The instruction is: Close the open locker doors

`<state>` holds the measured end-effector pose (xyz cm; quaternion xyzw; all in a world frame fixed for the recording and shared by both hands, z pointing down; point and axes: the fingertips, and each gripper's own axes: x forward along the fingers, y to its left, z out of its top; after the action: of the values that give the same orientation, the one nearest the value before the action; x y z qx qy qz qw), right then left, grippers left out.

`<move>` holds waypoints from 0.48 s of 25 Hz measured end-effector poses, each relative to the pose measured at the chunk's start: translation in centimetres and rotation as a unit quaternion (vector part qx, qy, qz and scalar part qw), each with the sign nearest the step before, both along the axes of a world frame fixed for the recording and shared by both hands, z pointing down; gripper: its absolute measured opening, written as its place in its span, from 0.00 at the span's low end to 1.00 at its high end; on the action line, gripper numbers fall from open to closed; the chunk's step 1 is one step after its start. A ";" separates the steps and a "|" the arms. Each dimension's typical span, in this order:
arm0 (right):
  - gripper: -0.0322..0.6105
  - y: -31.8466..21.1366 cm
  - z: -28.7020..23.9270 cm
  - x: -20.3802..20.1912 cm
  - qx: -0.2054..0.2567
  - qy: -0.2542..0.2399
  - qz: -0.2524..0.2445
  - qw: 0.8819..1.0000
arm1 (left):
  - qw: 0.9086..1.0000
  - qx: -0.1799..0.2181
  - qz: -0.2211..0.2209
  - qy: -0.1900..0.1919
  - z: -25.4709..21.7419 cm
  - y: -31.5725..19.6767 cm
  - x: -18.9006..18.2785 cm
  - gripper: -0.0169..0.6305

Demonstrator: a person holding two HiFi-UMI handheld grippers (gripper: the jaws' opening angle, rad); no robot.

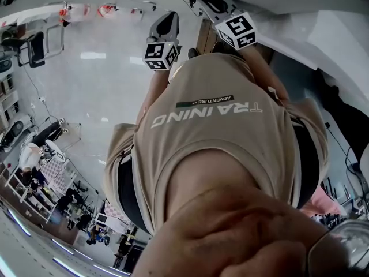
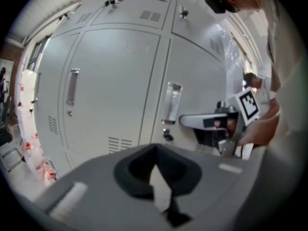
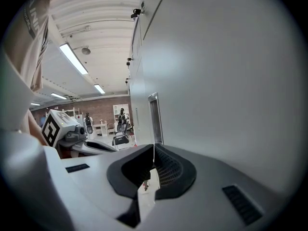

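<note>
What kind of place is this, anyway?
Probably a big workshop or lab hall: a row of grey metal lockers, long strip lights overhead, and a brick wall at the far end.

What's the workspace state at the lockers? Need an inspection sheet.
Surface: pale glossy floor.
Job's things: grey locker doors look shut in the left gripper view; door beside the right gripper, angle unclear.
Clutter: red-and-white items at the lockers' left end.
Grippers: left gripper shut, empty; right gripper shut, empty.
Cables: thin cable on the floor, far left.
Surroundings: people far off; ceiling lights.
</note>
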<state>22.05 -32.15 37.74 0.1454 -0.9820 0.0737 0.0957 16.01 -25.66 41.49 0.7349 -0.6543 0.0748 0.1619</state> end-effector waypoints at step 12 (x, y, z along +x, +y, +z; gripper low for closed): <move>0.07 -0.7 0.8 0.2 -0.001 0.028 0.080 0.996 | 1.000 0.008 0.018 0.013 0.1 2.0 -1.8 0.03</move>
<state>22.22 -32.90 38.51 0.2252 -0.9641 0.0777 0.1169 14.25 -23.67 41.59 0.7490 -0.6392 0.0625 0.1630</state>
